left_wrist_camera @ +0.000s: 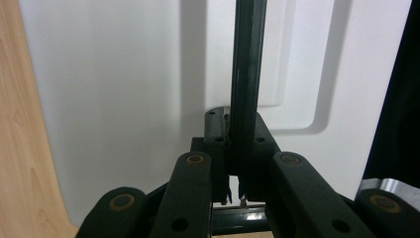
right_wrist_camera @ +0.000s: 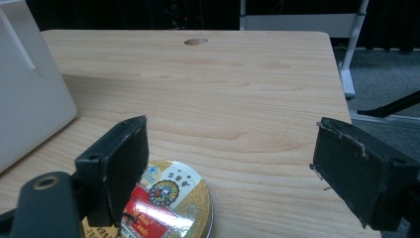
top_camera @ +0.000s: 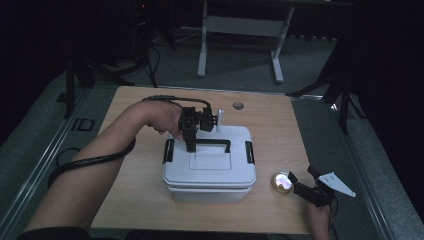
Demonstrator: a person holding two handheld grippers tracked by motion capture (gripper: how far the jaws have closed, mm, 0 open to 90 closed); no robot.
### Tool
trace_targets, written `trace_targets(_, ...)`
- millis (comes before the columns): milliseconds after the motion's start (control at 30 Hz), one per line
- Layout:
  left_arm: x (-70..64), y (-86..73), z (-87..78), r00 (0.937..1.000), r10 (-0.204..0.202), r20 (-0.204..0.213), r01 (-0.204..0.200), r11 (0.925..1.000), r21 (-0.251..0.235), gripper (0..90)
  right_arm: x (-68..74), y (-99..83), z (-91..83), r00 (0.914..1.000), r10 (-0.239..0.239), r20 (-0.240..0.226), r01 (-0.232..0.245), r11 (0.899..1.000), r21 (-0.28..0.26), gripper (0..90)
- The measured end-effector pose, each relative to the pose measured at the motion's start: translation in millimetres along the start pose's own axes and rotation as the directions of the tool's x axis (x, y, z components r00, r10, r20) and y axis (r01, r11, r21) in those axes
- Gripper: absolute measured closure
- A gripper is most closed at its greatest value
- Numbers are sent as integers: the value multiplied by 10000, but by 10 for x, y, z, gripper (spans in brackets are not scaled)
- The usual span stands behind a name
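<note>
A white plastic box [top_camera: 210, 167] with black side latches stands in the middle of the table. Its black carry handle [top_camera: 215, 143] lies across the lid. My left gripper [top_camera: 190, 144] reaches down onto the handle's left end, and in the left gripper view its jaws are shut on the black handle [left_wrist_camera: 246, 74] over the white lid [left_wrist_camera: 124, 99]. My right gripper [top_camera: 300, 184] is open low at the table's right front. A round gold tin [top_camera: 282, 182] sits just left of it; the tin [right_wrist_camera: 171, 206] lies behind the left jaw.
The wooden table [top_camera: 135, 200] has a round cable hole [top_camera: 238, 105] near its far edge. Beyond the table stand a white desk frame [top_camera: 240, 30] and dark stands. Bare wood [right_wrist_camera: 237, 99] stretches ahead of the right gripper, with the box's corner [right_wrist_camera: 29, 99] at its left.
</note>
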State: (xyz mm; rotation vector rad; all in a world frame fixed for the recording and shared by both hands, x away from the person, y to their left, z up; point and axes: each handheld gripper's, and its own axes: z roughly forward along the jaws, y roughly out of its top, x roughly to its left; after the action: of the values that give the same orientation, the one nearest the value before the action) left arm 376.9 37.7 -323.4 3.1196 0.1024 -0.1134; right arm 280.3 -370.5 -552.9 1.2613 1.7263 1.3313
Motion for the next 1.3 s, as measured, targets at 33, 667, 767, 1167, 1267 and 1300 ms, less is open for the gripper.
trace_targets(33, 4, -28, -15, 10000, -62, 33, 62, 10000, -30, 835, -1, 0, -1, 10000, 8, -24, -8, 10000, 8, 137)
trace_targets(667, 37, -761, -120, 9889, -1487, 7, 1486, 9886, -238, 834, -1, 1, 0, 10000, 61, -6, -61, 10000, 40, 137)
trace_targets(767, 35, -897, -119, 9850, -1726, 50, 1727, 9846, -284, 834, 0, 1, 1, 10000, 66, -7, -66, 10000, 32, 137)
trace_targets(1167, 14, -1418, -106, 9637, -2662, 188, 2668, 9627, -455, 834, -2, 2, 2, 9999, 120, 20, -120, 9999, 50, 137)
trace_targets(1267, -12, -1554, -109, 9575, -2882, 152, 2886, 9561, -507, 834, -2, 2, 1, 9999, 107, 28, -107, 9999, 55, 137)
trace_targets(1300, -16, -1598, -110, 9536, -3006, 180, 3011, 9521, -535, 834, -2, 2, 2, 9999, 115, 27, -115, 9999, 63, 137)
